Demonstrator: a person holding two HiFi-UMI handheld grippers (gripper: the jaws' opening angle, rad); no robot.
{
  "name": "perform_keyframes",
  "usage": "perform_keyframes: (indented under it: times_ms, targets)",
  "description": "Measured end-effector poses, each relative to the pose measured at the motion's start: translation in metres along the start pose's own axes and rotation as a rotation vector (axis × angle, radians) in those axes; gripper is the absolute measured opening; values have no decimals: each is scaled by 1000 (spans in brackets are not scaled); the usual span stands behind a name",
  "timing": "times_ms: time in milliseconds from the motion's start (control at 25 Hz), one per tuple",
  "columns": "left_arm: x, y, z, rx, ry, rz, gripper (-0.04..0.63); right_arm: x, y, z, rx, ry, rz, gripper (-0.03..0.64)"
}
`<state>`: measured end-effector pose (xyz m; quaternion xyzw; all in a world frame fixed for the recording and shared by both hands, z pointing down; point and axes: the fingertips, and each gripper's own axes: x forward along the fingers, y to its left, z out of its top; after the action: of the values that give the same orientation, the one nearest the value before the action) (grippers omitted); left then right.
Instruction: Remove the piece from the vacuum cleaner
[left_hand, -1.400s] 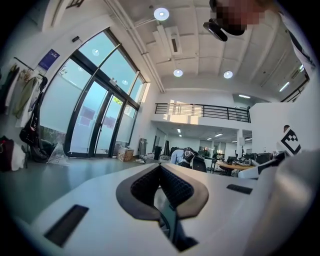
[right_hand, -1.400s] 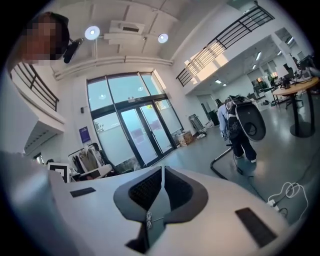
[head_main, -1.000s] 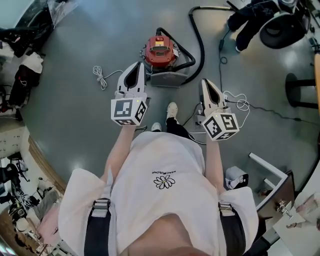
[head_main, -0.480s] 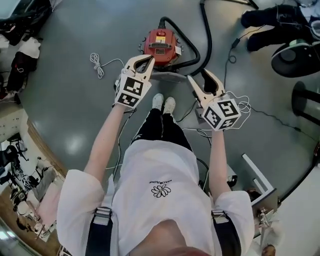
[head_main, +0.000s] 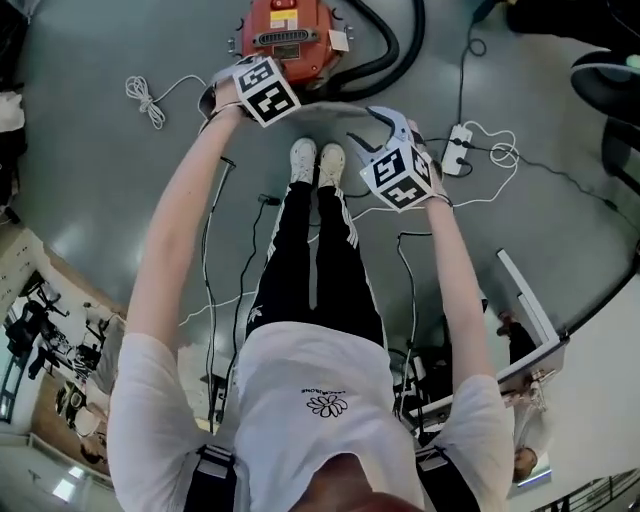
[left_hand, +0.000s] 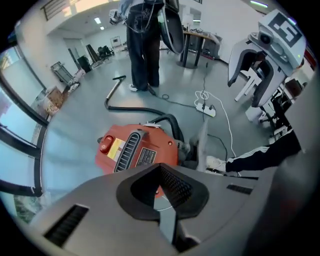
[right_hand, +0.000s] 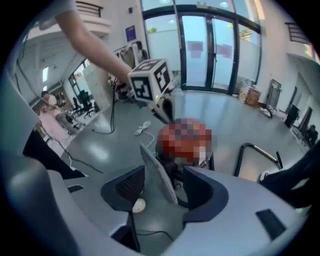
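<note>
The red vacuum cleaner (head_main: 285, 35) sits on the grey floor just beyond the person's shoes. A flat grey piece (right_hand: 159, 172) stands upright at its near side, between the fingers of my right gripper (right_hand: 165, 172). Those jaws are opening and the pads do not press on the piece. From the head camera, my right gripper (head_main: 375, 125) reaches in from the right toward the grey piece (head_main: 335, 100). My left gripper (left_hand: 160, 167) hovers over the vacuum cleaner (left_hand: 137, 150) with its fingertips together and nothing between them.
A thick black hose (head_main: 395, 50) curls off the vacuum's right side. A white power strip (head_main: 458, 140) with cables lies to the right and a coiled white cord (head_main: 145, 95) to the left. The person's shoes (head_main: 318, 160) are between the grippers. A standing person (left_hand: 145, 45) is beyond the vacuum.
The person has bent forward and both grippers have dropped to the vacuum cleaner. The right jaws, shut a second ago, now stand apart around the grey piece.
</note>
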<state>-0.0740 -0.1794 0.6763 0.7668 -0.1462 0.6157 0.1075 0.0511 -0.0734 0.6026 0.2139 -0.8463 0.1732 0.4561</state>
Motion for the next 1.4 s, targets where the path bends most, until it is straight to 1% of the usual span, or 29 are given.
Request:
perform_keyframes:
  times_ms: [80, 160, 200, 280, 360, 440, 640, 720, 760, 800, 840, 920, 1120, 1280, 1400]
  targets:
    - [29, 0, -2, 54, 30, -2, 6, 37, 4, -34, -61, 84, 39, 229]
    - [47, 18, 5, 106, 45, 28, 6, 70, -8, -54, -140, 144, 39, 229]
    - [52, 25, 6, 113, 58, 35, 6, 83, -12, -60, -175, 169, 36, 229]
    - [59, 29, -2, 108, 99, 24, 6, 102, -11, -70, -213, 214, 45, 229]
    - [67, 26, -12, 95, 147, -7, 6, 115, -8, -79, -218, 252, 63, 229]
    - [71, 25, -17, 86, 176, -28, 6, 129, -10, -87, -219, 286, 72, 229]
    - [71, 25, -17, 80, 184, -36, 6, 162, -12, -102, -258, 379, 86, 229]
    - [70, 25, -16, 80, 180, -35, 6, 172, -15, -110, -294, 442, 73, 227]
    - [70, 25, -16, 79, 179, -34, 6, 174, -17, -114, -325, 471, 55, 158]
    - [69, 26, -15, 79, 178, -34, 6, 175, -20, -116, -354, 486, 32, 26]
    - [69, 26, -15, 78, 177, -34, 6, 176, -22, -119, -370, 488, 14, 25]
    - [68, 26, -15, 76, 178, -35, 6, 176, -23, -122, -364, 477, 1, 23]
    - [68, 26, -15, 71, 183, -40, 6, 173, -12, -119, -336, 475, 18, 23]
    - [68, 26, -16, 66, 191, -48, 6, 167, 10, -121, -388, 466, 57, 23]
    - [68, 26, -17, 63, 199, -58, 6, 164, 19, -122, -374, 440, 41, 23]
